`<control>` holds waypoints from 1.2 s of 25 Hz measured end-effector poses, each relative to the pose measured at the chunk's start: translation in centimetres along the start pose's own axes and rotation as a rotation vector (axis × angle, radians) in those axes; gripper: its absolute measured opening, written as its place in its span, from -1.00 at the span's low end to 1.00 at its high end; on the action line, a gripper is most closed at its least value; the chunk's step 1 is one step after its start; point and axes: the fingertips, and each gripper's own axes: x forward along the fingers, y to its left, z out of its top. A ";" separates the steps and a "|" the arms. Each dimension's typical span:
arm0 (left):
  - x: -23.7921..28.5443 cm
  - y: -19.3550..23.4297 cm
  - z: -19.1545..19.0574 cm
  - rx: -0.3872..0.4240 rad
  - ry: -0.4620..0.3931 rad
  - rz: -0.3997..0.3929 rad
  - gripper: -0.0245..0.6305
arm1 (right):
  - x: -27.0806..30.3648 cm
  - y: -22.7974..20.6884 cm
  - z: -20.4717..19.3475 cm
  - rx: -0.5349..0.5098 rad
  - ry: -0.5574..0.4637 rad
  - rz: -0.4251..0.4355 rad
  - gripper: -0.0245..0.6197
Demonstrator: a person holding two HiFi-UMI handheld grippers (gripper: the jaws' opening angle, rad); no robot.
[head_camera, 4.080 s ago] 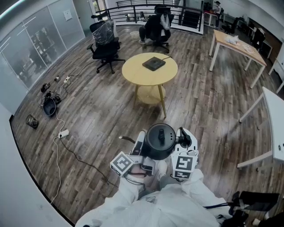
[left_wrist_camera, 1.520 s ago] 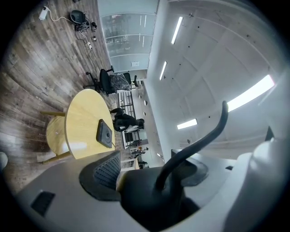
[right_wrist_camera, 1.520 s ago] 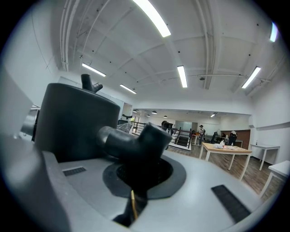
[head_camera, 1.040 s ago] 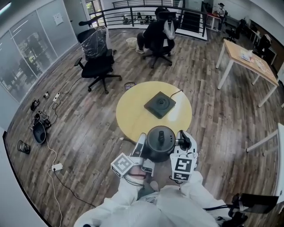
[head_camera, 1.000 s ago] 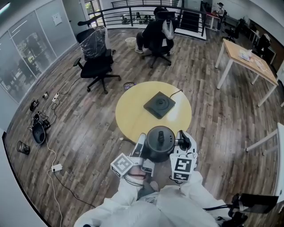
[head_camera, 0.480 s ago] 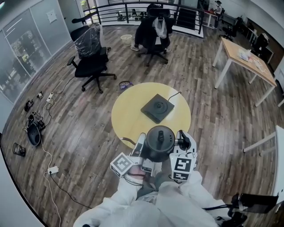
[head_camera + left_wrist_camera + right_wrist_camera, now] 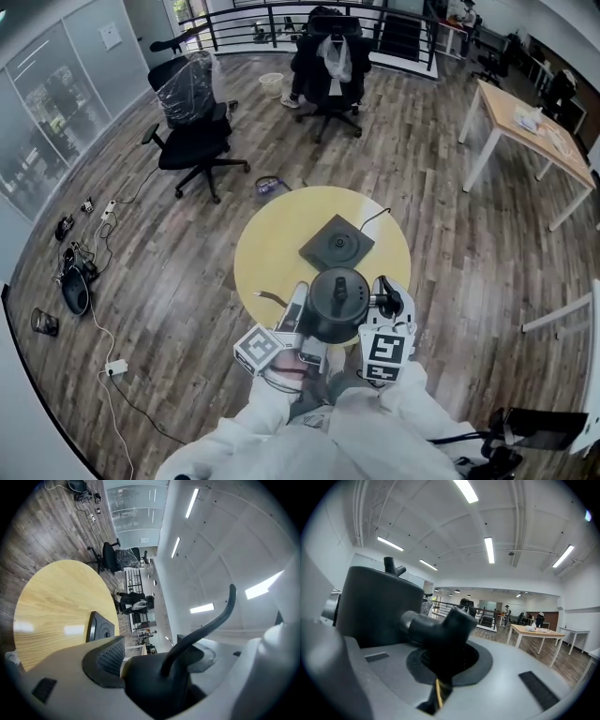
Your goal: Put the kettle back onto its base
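- Head view: the kettle [image 7: 336,302], a matte black cylinder with a flat round lid and a small knob, hung in the air at the near edge of the round bench [image 7: 272,253], whose top was smooth pale yellow wood.
- The kettle base [image 7: 337,243], a flat square dark-grey plate with a raised round centre, lay on the bench just beyond the kettle and apart from it; a thin black cord [image 7: 377,217] ran off its far corner.
- The left hand-held gripper [image 7: 298,302], white plastic with a marker cube, lay against the kettle's left side; the right hand-held gripper [image 7: 386,300] met the black handle on the kettle's right. White sleeves [image 7: 309,431] showed behind both.
- Two black office chairs [image 7: 192,112] stood on the grey-brown plank floor [image 7: 159,262] beyond the bench, one with its back wrapped in clear plastic film.
- Left gripper view: the picture was turned on its side. The jaws were clamped on a rounded, glossy black part of the kettle, with a ribbed dark pad [image 7: 105,660] pressed against it and a slim curved black bar [image 7: 211,620] rising from it. Past the jaws lay the bench top and the square base.
- Right gripper view: the jaws were closed tight on the kettle's stubby black handle [image 7: 440,630], which sat over a round mesh-textured pad. The kettle's smooth dark wall filled the left side, its forked knob on top. Long strip lights [image 7: 490,550] ran across the white ceiling.
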 end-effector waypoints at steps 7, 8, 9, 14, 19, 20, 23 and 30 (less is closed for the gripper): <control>6.9 0.2 2.0 -0.005 -0.011 -0.006 0.13 | 6.9 -2.1 0.9 0.007 -0.011 0.008 -0.88; 7.9 0.3 2.4 -0.001 -0.012 -0.009 0.13 | 7.9 -2.3 1.1 0.010 -0.016 0.009 -0.88; 8.9 0.6 2.8 0.008 -0.012 -0.006 0.13 | 8.9 -2.6 1.2 0.012 -0.020 0.011 -0.88; 14.0 1.2 3.4 -0.001 -0.016 -0.009 0.13 | 13.7 -4.6 0.9 0.024 -0.027 0.021 -0.88; 17.5 2.6 4.5 0.068 -0.044 0.021 0.13 | 16.8 -5.6 0.8 0.027 -0.066 0.042 -0.88; 18.0 3.0 4.9 0.099 -0.042 0.029 0.13 | 17.3 -5.6 0.8 0.028 -0.071 0.041 -0.88; 19.2 4.0 5.9 0.197 -0.016 0.054 0.12 | 18.8 -5.5 0.5 0.021 -0.083 0.033 -0.88; 22.6 7.5 8.4 0.360 0.039 0.129 -0.13 | 23.1 -5.6 -1.7 0.039 -0.063 -0.013 -0.87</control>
